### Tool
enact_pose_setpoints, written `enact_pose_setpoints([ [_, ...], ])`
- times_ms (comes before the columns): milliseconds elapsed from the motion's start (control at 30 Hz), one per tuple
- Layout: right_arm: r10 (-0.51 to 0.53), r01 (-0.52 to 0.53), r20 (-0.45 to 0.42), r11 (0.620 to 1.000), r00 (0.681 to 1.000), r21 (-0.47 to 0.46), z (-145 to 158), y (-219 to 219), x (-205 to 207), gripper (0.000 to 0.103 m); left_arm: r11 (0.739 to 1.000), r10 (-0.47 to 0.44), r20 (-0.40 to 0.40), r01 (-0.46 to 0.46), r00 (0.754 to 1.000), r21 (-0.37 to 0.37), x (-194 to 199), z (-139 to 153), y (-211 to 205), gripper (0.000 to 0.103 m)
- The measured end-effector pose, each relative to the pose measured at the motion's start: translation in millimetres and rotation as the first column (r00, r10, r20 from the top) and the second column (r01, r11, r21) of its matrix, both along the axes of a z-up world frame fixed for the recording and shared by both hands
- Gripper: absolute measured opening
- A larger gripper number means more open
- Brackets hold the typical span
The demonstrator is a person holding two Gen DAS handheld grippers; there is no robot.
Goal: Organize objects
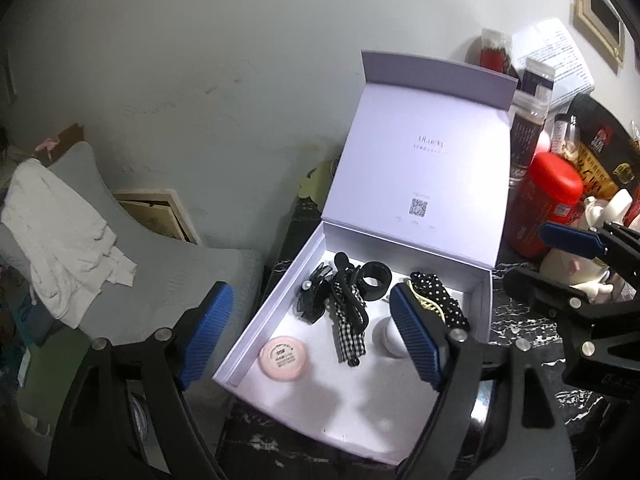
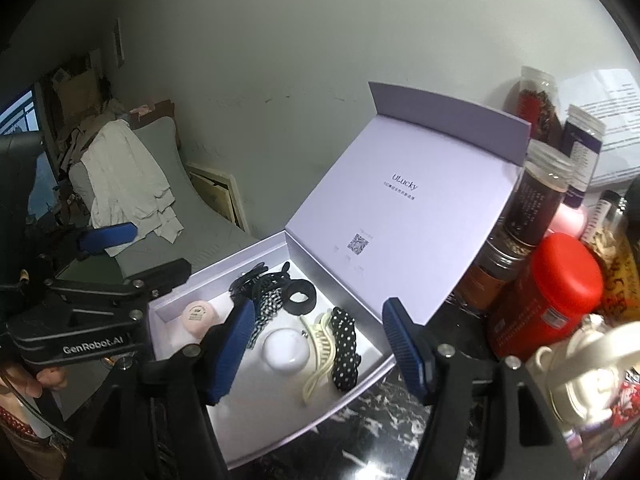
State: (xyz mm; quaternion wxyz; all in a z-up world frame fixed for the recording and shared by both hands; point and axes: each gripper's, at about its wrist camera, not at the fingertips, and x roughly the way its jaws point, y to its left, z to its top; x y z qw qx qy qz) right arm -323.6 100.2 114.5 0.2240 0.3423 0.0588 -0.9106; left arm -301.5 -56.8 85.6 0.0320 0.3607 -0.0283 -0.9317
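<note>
A white gift box (image 1: 276, 300) stands with its lid (image 1: 424, 160) raised at the back. Inside lie a pink round compact (image 1: 283, 358), a gingham hair clip (image 1: 351, 332), a black ring clip (image 1: 374, 280), a polka-dot clip (image 1: 440, 300) and a white round jar (image 1: 388, 336). My left gripper (image 1: 312, 338) hovers open above the box's front left, nothing between its pads. My right gripper (image 2: 320, 354) is open above the white jar (image 2: 286, 350) and a cream claw clip (image 2: 318, 354), touching neither. The pink compact (image 2: 199, 314) sits at the box's left.
A red-lidded canister (image 2: 552, 292), dark jars (image 2: 536, 200) and a white teapot-like figure (image 2: 588, 368) crowd the black marble table (image 2: 400, 412) right of the box. A grey chair with white cloth (image 1: 68, 240) stands left, beyond the table edge. A hand (image 2: 36, 380) holds the left gripper.
</note>
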Motion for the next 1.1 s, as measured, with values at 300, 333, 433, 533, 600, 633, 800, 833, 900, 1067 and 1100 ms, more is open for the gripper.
enact_pose_setpoints([
  [300,0.030,-0.030,-0.039,1.000,0.999,-0.002,23,1,52,0.074,1.000,0.019,-0.024,-0.018,1.000,0.009,49,21,1,0.094],
  [333,0.029,-0.029,-0.043,1.000,0.999,0.002,24,1,59,0.074,1.000,0.020,-0.023,-0.020,1.000,0.009,54,21,2,0.094],
  [433,0.018,-0.017,-0.049,1.000,0.999,0.019,25,1,75,0.075,1.000,0.031,-0.030,-0.031,0.999,-0.005,68,22,3,0.094],
  [533,0.011,-0.009,-0.057,1.000,0.998,0.022,26,3,92,0.075,0.999,0.042,-0.039,-0.043,0.998,-0.011,84,24,3,0.094],
  [600,0.008,-0.006,-0.059,1.000,0.998,0.025,26,3,101,0.076,0.999,0.043,-0.038,-0.043,0.998,-0.009,92,24,2,0.094],
  [633,0.005,-0.003,-0.062,1.000,0.998,0.028,26,3,105,0.076,0.999,0.044,-0.035,-0.044,0.998,-0.008,96,24,2,0.095],
  [800,0.009,-0.008,-0.066,1.000,0.998,0.028,25,5,128,0.077,0.998,0.055,-0.032,-0.054,0.998,0.017,114,23,-5,0.095],
  [833,0.009,-0.007,-0.064,1.000,0.998,0.029,24,5,132,0.077,0.998,0.055,-0.031,-0.055,0.998,0.018,118,22,-6,0.095],
  [900,0.006,-0.004,-0.061,0.999,0.998,0.035,22,6,138,0.077,0.998,0.056,-0.029,-0.056,0.998,0.016,124,22,-7,0.095],
  [1067,-0.001,0.003,-0.053,1.000,0.999,0.029,16,10,149,0.077,0.999,0.050,-0.032,-0.050,0.998,-0.017,140,17,-2,0.095],
  [1100,-0.004,0.005,-0.050,1.000,0.999,0.025,15,11,151,0.077,0.999,0.047,-0.032,-0.048,0.998,-0.021,143,16,-1,0.095],
])
